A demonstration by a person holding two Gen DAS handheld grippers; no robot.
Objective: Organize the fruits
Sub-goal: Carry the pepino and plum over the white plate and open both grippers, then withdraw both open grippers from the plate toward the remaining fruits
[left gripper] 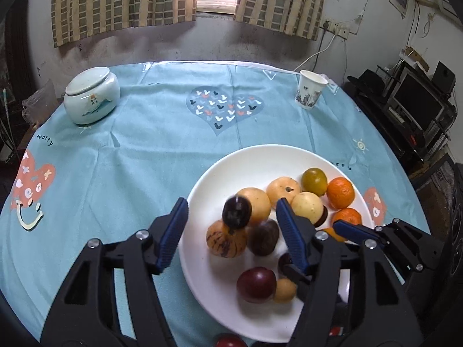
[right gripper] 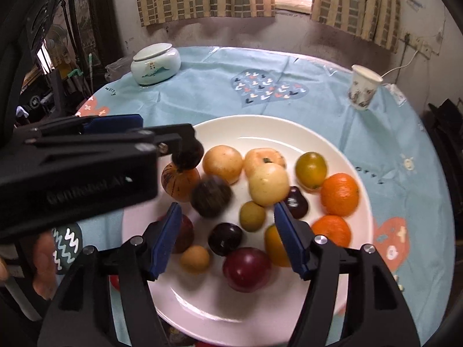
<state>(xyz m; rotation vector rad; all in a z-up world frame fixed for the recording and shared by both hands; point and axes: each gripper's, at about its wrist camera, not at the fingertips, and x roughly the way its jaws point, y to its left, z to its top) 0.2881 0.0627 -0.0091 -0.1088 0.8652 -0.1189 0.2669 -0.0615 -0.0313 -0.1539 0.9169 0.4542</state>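
A white plate (left gripper: 231,170) on the blue tablecloth holds several fruits: oranges (left gripper: 340,192), yellow round fruits (left gripper: 256,205), a green-yellow one (left gripper: 314,180), a striped orange one (left gripper: 225,240) and dark red plums (left gripper: 256,284). My left gripper (left gripper: 228,217) is open over the plate's left side; a blurred dark fruit (left gripper: 236,212) is in mid-air between its fingers. My right gripper (right gripper: 227,219) is open and empty above the plate's (right gripper: 358,190) near part, over a dark plum (right gripper: 225,238). Another dark fruit (right gripper: 211,199) is blurred. The left gripper also shows in the right wrist view (right gripper: 162,133).
A pale lidded ceramic jar (left gripper: 92,98) stands at the far left of the table, a paper cup (left gripper: 311,92) at the far right. A red fruit (left gripper: 230,341) lies off the plate at the near edge. Shelves with electronics (left gripper: 411,110) stand to the right.
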